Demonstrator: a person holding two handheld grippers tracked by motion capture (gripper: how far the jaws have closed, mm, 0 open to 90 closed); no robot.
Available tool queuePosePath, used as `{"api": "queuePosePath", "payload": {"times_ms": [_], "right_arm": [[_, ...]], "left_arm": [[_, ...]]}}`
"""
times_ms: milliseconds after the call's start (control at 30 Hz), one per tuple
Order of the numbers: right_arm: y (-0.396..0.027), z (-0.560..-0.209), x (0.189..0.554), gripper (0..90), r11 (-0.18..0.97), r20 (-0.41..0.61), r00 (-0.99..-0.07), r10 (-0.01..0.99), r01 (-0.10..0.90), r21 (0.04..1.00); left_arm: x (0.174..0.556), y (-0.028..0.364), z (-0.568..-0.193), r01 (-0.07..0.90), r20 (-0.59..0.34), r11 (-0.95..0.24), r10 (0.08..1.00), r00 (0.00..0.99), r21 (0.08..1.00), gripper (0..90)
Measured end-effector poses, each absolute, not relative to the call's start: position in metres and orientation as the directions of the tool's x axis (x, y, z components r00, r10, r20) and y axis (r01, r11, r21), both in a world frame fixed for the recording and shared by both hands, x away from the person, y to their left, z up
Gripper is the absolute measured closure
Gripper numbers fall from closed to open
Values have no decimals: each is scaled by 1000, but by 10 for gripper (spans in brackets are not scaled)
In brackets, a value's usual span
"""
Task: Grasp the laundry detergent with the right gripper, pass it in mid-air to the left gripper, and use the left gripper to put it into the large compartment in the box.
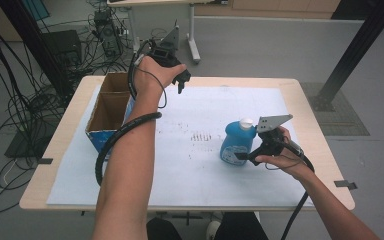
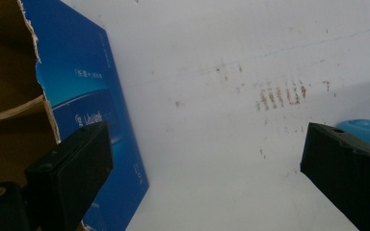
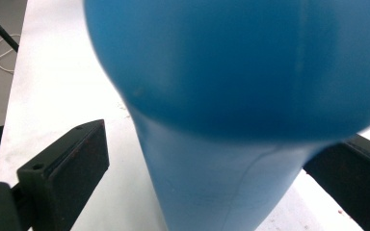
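Table (image 1: 310, 150): light wood top, covered by a white sheet (image 1: 190, 165) that I see marked with rows of small brownish smudges near its middle.

Cardboard box (image 1: 111, 107): open-topped, on the table's left side, brown inside with a divider, blue printed outer wall. In the left gripper view I can see white lettering and a logo on that blue wall (image 2: 94, 115), too small and blurred for me to read.

Blue bottle (image 1: 237, 141): white cap, standing upright on the sheet, right of centre. A label shows low on its front; I cannot read it. In the right gripper view its body (image 3: 221, 120) sits between the two black jaws, with a clear gap at the left jaw; the right jaw is partly hidden behind it.

Right gripper (image 1: 245, 157): low at the bottle's base, jaws spread wide around it, not clamped. My right hand (image 1: 285, 155) grips it from the right, forearm angled in from the lower right.

Left gripper (image 1: 182, 80): raised over the far edge of the table, beside the box, jaws wide apart and holding nothing. Left forearm extended forward, wrist bent, cable looping along it.
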State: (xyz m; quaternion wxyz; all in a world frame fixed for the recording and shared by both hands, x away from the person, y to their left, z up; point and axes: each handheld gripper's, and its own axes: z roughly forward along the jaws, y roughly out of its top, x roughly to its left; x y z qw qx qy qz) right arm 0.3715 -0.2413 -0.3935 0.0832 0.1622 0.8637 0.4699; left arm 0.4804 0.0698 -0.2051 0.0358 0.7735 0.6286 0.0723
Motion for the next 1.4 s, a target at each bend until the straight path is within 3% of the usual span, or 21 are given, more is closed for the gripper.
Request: {"api": "queuePosePath", "payload": {"times_ms": [867,1100,1400], "right_arm": [[-238,-402,369,91,497,1,-933,361,194,846],[-238,-407,370,185,491,7,-933,360,196,849],[-238,-407,371,373,500,-3,-935,353,186,846]], "left_arm": [[480,70,-206,966,70,-214,976,205,143,49],[480,71,-206,967,69,-211,977,203,141,49],[481,71,-207,967,71,-211,977,202,140,50]]}}
